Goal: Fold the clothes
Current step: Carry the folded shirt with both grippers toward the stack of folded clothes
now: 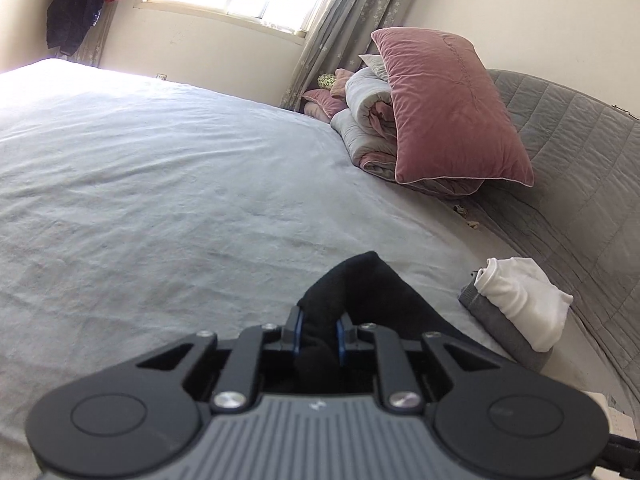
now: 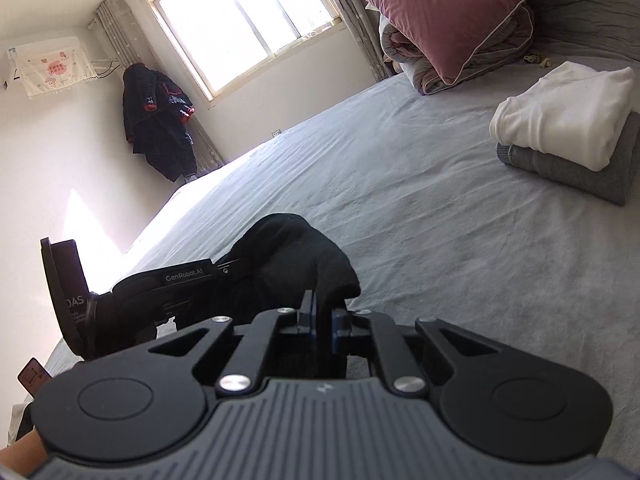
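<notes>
A soft, limp black garment [image 1: 360, 292] was pinched at its bunched edge by the jaws of the left gripper [image 1: 319, 334] and right gripper [image 2: 323, 322], lifted just above the bed [image 1: 160, 184]; separate corners judged best gripped.

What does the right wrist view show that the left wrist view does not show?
Only the right wrist view: the left gripper from the side, jaws shut on the black garment, and a white cloth with pink print hanging high on the wall.

Only the left wrist view: the gray quilted cover behind the pillow, spread wide, and a small green patterned item by the curtain.

Both: the bed sheet, the pink pillow leaning on rolled bedding, the white folded garment on a gray folded one, the window, the dark hanging jacket, and black cloth pinched in each view's own jaws.
</notes>
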{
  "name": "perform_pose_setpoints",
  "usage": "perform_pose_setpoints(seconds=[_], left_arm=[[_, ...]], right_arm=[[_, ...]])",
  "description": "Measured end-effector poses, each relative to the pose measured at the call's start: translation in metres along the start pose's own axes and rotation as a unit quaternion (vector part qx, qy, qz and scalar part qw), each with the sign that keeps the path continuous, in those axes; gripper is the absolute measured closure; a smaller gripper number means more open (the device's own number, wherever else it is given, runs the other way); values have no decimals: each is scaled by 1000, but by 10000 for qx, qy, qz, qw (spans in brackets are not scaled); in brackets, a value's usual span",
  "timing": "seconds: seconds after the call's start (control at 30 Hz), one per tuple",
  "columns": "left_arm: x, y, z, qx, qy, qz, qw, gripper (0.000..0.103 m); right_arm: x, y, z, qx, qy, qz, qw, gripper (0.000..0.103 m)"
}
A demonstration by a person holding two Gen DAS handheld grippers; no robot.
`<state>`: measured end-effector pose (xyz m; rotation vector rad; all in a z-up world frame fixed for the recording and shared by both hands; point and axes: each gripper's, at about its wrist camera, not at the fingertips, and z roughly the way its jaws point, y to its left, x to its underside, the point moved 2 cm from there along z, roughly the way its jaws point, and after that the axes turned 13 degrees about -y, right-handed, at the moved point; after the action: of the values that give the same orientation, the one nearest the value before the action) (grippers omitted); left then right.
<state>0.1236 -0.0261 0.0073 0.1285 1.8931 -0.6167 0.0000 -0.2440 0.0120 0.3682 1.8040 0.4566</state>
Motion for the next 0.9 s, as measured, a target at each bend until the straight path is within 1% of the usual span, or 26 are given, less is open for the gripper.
perform_pose_setpoints(seconds=[0.2,0.43,0.6,0.73,0.9], left_arm=[[-31,-71,49,467,-216,224,9984,88],[-50,-144,104,909,-263,557,9940,88],[-56,-192,140,1249,-144,744,9893,88],[-54,-231,167,1520,-7,1098,9823,88],[-46,-269,196,1751,130,1277,9762,88]], right_arm=[[-44,-36,-1,198,-509,-67,9985,95],[-92,-81,1,456,-1003,-91,9939,95],[-123,-114,-2,643,-1307,-127,9892,95],[-146,-146,-8,753,-1525,201,9852,95],[-162,-184,-9,968,-1769,346,9789,95]])
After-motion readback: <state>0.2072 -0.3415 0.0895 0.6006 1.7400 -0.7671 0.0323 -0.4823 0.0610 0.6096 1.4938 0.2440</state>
